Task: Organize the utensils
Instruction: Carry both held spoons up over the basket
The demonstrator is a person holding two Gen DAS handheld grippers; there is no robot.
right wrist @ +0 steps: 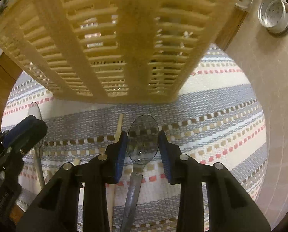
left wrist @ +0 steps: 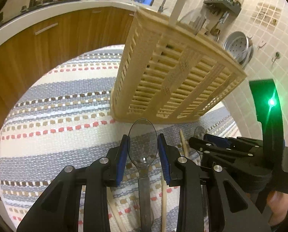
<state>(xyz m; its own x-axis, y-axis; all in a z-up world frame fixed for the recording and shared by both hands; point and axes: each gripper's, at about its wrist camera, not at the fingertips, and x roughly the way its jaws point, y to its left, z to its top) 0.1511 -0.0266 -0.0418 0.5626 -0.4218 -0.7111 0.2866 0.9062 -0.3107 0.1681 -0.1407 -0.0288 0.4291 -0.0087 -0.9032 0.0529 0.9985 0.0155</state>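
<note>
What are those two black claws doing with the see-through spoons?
A person is tidying utensils with two hand-held grippers. The left gripper has a clear plastic spoon between its fingers, and the right gripper has another clear spoon. Both are low over the striped mat, right in front of the beige slotted basket. Wooden chopsticks lie on the mat.

No legible text or labels anywhere.

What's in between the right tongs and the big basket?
Only bare striped mat lies between the right tongs, which straddle a clear spoon, and the basket, seen from the right wrist.
</note>
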